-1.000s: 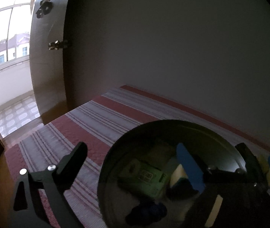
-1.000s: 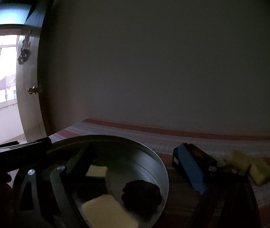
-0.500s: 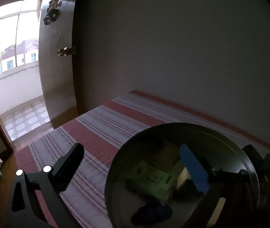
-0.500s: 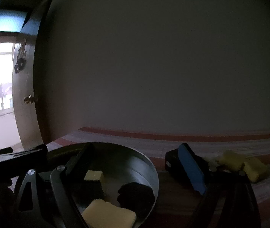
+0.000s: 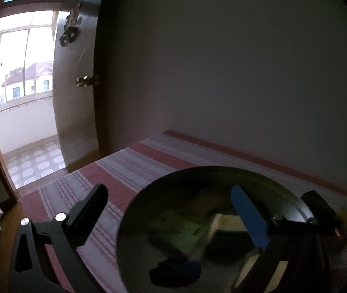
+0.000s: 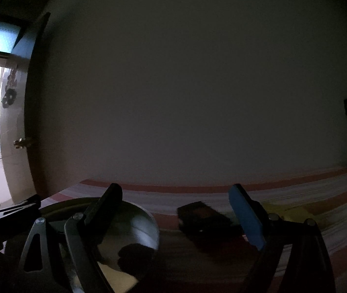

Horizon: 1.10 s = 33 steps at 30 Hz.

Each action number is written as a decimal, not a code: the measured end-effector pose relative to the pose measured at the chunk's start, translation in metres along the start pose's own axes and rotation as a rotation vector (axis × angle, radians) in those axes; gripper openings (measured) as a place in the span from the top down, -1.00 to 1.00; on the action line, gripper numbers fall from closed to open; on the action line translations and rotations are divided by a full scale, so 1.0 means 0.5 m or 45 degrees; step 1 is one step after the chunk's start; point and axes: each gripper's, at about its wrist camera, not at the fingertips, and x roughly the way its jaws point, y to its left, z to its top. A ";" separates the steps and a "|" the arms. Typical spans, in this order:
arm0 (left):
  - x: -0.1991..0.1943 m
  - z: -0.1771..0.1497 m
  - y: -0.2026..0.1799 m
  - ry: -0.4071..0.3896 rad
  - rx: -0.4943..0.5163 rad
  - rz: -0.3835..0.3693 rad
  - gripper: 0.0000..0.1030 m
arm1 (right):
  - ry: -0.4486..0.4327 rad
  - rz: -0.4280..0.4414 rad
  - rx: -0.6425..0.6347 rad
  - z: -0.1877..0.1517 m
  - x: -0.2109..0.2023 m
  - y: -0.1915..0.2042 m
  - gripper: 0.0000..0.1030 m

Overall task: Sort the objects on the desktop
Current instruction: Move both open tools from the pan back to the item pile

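Note:
A round metal bowl (image 5: pixel 266 178) stands on the striped cloth and holds a green packet (image 5: pixel 175 229), a yellow-and-black sponge (image 5: pixel 222 222) and a dark blue lump (image 5: pixel 173 273). My left gripper (image 5: pixel 168 195) is open above it, its black finger outside the rim and its blue-padded finger over the inside. My right gripper (image 6: pixel 173 212) is open too, with nothing between its fingers. Its black finger hangs over the bowl (image 6: pixel 149 217). A black box (image 6: pixel 202 214) lies on the cloth just beyond the gap. Yellow sponges (image 6: pixel 295 212) lie behind the blue pad.
The red-and-white striped cloth (image 5: pixel 124 166) runs back to a plain wall. An open wooden door (image 5: pixel 75 109) and a bright balcony doorway (image 5: pixel 22 97) are at the left. The room is dim. The left gripper's frame (image 6: pixel 9 212) shows at the right wrist view's left edge.
My right gripper has swung right: the bowl slid to the left of its view and the black box came between its fingers. My left gripper tilted up a little and its jaws widened slightly.

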 end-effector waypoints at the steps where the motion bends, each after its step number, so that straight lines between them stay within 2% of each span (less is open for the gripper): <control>1: -0.003 -0.001 -0.006 -0.006 0.003 -0.007 -0.99 | -0.002 -0.010 -0.003 0.000 -0.001 -0.006 -0.77; 8: -0.042 -0.010 -0.052 -0.094 -0.003 -0.095 -0.99 | -0.034 -0.119 -0.028 0.004 -0.015 -0.070 -0.77; 13: -0.064 -0.020 -0.105 -0.145 0.055 -0.128 -0.99 | -0.044 -0.192 -0.047 0.008 -0.022 -0.120 -0.77; 19: -0.092 -0.039 -0.174 -0.164 0.126 -0.239 -0.99 | -0.042 -0.284 -0.058 0.012 -0.015 -0.190 -0.77; 23: -0.113 -0.056 -0.231 -0.200 0.218 -0.324 -0.99 | -0.030 -0.355 -0.041 0.018 -0.012 -0.249 -0.77; 28: -0.122 -0.076 -0.290 -0.147 0.285 -0.470 -0.99 | -0.002 -0.439 -0.021 0.020 -0.010 -0.310 -0.77; 33: -0.121 -0.101 -0.340 -0.072 0.351 -0.551 -0.99 | 0.027 -0.528 0.057 0.023 -0.003 -0.384 -0.77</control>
